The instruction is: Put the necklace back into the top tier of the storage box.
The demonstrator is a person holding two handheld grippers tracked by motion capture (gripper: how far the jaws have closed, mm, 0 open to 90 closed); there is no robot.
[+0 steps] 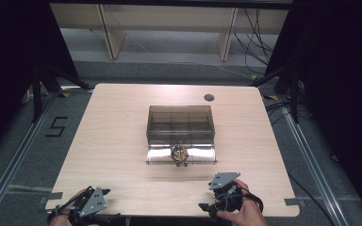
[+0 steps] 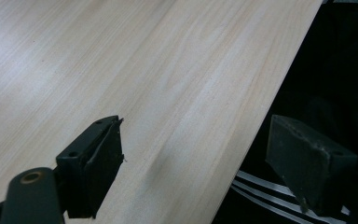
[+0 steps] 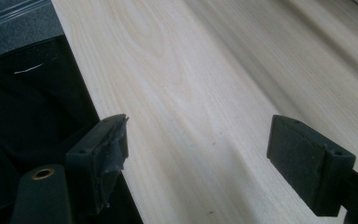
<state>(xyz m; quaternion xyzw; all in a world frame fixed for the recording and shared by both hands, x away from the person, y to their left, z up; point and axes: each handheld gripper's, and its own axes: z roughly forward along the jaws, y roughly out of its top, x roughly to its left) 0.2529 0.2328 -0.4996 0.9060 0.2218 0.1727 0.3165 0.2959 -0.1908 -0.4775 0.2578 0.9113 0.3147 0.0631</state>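
Note:
A smoky see-through box with inner compartments stands at the middle of the pale wooden table. Its lid lies folded down toward me, and a small brown lumpy object rests on it. My left gripper sits at the front left edge, pointing right. It is open and empty, with one jaw over the wood and the other past the table's edge. At the front right edge my right gripper points left, also open and empty, straddling the edge the same way.
A round grey grommet sits in the table top near the far right. Bare wood surrounds the box on all sides. Dark drapes flank the table, and cables hang at the back right. A floor marking lies to the left.

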